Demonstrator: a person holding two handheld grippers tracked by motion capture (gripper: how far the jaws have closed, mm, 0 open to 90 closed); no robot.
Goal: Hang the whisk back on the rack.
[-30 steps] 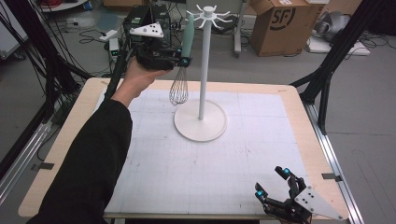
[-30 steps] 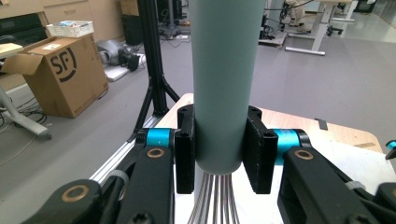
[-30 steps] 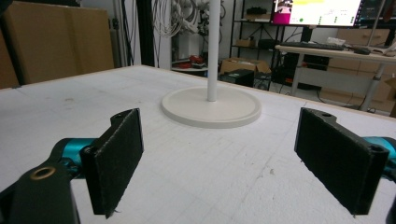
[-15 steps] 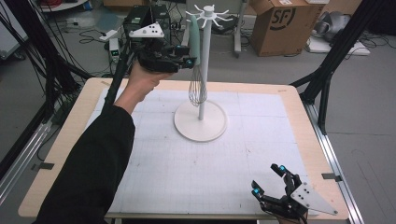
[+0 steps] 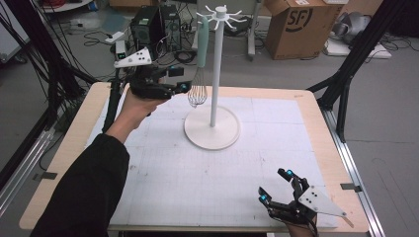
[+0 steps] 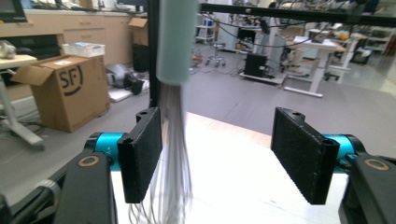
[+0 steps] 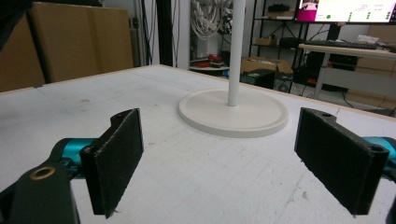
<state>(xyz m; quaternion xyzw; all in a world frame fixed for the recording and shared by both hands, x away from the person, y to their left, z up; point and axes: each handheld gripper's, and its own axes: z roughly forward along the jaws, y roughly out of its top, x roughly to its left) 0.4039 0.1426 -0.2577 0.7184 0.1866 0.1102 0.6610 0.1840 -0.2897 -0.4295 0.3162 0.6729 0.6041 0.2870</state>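
A whisk with a mint-green handle hangs from a hook at the top of the white stand, its wire head dangling left of the pole. My left gripper is level with the wire head, just left of it. Its jaws have just been opening. In the left gripper view the whisk hangs free near the left pad, with neither pad pressing on it, and the left gripper is open. My right gripper is open over the mat at the front right, with nothing between its jaws.
The stand's round white base sits mid-table on the white gridded mat, and it lies ahead in the right gripper view. A cardboard box and black frame legs stand beyond the table's far edge.
The left gripper carried the whisk up against the stand, let go of it and drew back left and down with its jaws apart. The whisk now hangs on its own. The right gripper barely shifted.
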